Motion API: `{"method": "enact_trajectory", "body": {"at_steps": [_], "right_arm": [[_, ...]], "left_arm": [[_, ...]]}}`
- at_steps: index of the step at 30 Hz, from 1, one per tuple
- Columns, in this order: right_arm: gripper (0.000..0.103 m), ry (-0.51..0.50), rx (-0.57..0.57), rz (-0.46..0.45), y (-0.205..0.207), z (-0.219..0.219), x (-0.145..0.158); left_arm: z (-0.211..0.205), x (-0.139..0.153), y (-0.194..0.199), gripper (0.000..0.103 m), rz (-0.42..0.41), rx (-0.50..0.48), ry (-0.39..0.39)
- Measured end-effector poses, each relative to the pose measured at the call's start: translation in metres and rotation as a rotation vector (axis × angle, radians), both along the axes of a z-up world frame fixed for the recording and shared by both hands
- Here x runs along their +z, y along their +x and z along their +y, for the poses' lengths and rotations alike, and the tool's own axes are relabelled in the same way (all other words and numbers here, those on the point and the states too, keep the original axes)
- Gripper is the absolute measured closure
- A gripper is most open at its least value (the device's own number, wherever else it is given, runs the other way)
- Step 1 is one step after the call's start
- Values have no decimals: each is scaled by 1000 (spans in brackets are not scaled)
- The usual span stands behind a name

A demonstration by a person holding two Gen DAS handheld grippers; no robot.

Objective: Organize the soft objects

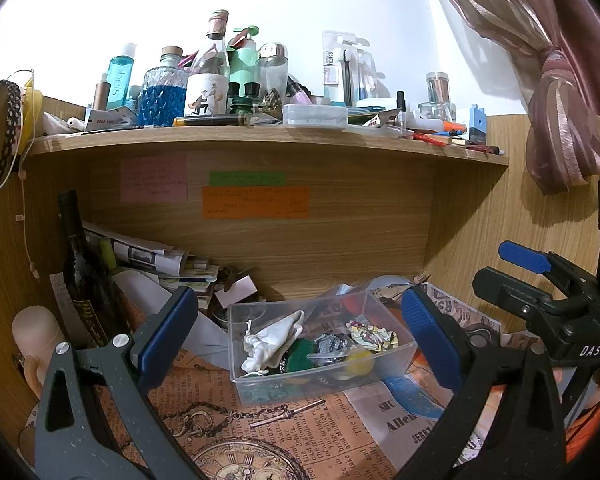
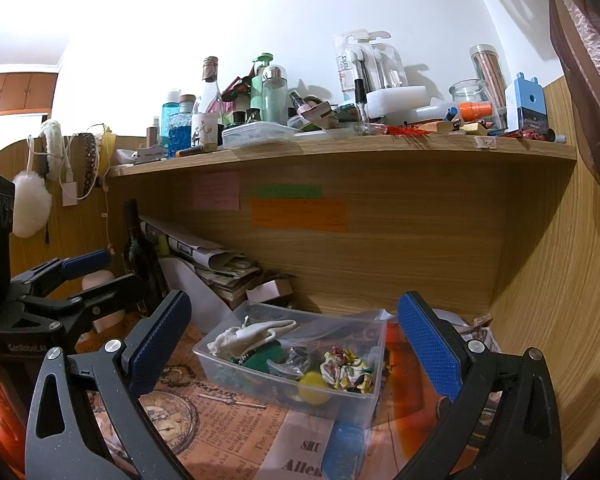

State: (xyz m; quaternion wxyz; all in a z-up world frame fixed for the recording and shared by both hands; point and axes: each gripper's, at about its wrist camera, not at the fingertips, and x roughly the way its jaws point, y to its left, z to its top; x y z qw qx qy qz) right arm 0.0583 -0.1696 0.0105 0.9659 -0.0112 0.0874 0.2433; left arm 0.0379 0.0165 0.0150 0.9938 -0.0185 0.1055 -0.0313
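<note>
At nine o'clock from the clear plastic box (image 1: pixel 320 344), a dark wine bottle (image 1: pixel 80 264) stands upright against the wooden side panel, with a slumped heap of newspapers (image 1: pixel 156 258) leaning just beside it and filling the back-left corner. The left gripper (image 1: pixel 300 336) hovers over the vintage-print paper covering the desk (image 1: pixel 300 436), its jaws wide apart and holding nothing, the box sitting between its blue pads with free paper showing on either flank. The box rests on the desk in front of the back panel, a strip of bare surface between its far rim and the wood. Inside it, a crumpled white cloth (image 1: pixel 274 338) lies at the nine o'clock end, a green soft piece (image 1: pixel 300 354) just beside it, a yellow ball (image 1: pixel 359 360) toward the near wall at five o'clock, and a floral fabric scrunch (image 1: pixel 374 338) at three o'clock near the right wall. Overhead, at twelve o'clock, a shelf (image 1: pixel 260 140) crowded with bottles juts out above the box. The right gripper (image 2: pixel 294 338) is also spread open and empty, framing the same box; its right finger stands near the wooden right side panel (image 2: pixel 548 300), which closes the nook at three o'clock.
</note>
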Motion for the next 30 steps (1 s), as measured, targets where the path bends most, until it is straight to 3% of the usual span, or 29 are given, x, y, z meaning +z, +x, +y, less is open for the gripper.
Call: {"method": "enact_trajectory", "body": {"at_steps": [30], "right_arm": [[0, -1, -1, 15, 0, 3, -3]], "left_arm": [[2, -2, 1, 0, 19, -13, -20]]}}
